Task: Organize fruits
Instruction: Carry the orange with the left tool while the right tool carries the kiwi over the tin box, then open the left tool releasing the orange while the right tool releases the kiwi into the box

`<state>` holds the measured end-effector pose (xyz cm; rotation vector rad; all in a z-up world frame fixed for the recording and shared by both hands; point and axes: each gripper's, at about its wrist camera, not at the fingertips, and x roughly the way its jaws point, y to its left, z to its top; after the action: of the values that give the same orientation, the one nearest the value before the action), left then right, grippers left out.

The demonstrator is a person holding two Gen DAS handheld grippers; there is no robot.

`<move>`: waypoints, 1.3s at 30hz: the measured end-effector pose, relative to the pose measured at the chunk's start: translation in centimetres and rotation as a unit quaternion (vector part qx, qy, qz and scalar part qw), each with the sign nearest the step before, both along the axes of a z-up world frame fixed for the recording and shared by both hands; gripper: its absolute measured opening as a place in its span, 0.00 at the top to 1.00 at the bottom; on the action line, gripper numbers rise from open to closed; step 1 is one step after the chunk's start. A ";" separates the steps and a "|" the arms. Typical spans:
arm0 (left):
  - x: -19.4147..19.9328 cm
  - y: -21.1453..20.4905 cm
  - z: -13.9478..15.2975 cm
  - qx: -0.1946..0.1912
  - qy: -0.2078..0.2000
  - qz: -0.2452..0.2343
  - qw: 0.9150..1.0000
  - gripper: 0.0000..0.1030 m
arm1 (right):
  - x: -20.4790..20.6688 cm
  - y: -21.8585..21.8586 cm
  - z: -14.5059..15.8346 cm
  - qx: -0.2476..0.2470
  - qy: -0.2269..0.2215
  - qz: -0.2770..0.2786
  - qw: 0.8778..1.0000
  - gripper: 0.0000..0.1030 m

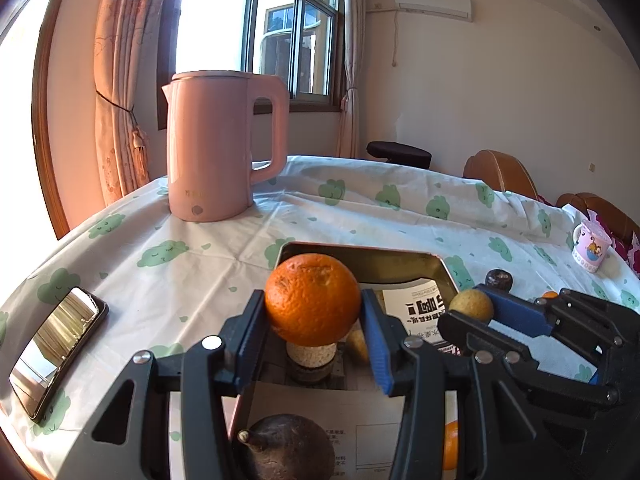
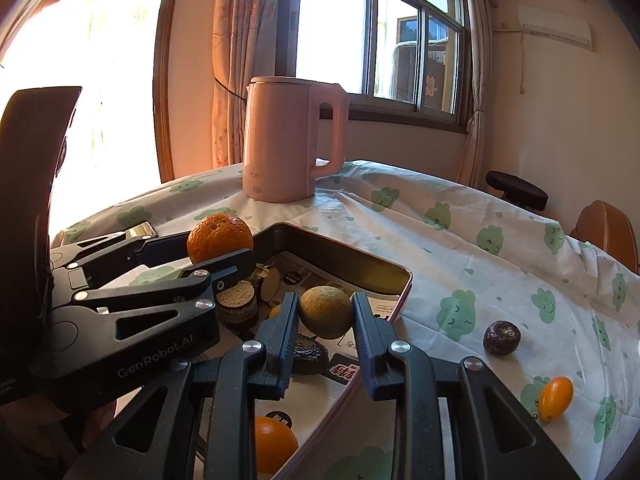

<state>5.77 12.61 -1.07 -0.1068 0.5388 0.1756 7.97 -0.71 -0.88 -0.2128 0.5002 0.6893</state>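
Note:
My left gripper is shut on a large orange and holds it above the metal tray. It also shows in the right wrist view with the orange. My right gripper is shut on a yellow-green round fruit over the tray; in the left wrist view the right gripper holds that fruit. In the tray lie a dark fruit, a small orange and cut fruit pieces.
A pink kettle stands at the table's back. A phone lies at the left. A dark round fruit and a kumquat lie on the cloth right of the tray. A pink mug stands far right. Chairs beyond.

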 end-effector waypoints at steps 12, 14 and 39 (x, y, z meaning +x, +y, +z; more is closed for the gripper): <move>0.7 0.4 -0.4 -0.008 0.020 -0.003 1.000 0.53 | 0.3 0.9 -0.9 -0.018 0.017 0.007 1.000 0.72; 0.7 0.3 -0.5 -0.007 0.024 -0.004 1.000 0.53 | 0.3 1.0 -0.9 -0.022 0.019 0.008 1.000 0.72; -0.4 0.0 0.1 0.000 0.005 0.001 1.000 0.19 | 0.1 1.0 -1.2 -0.031 0.038 0.015 0.999 0.49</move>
<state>5.41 12.56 -0.93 -0.1062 0.5488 0.1784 8.04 0.27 -2.09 -0.2532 0.5927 0.7135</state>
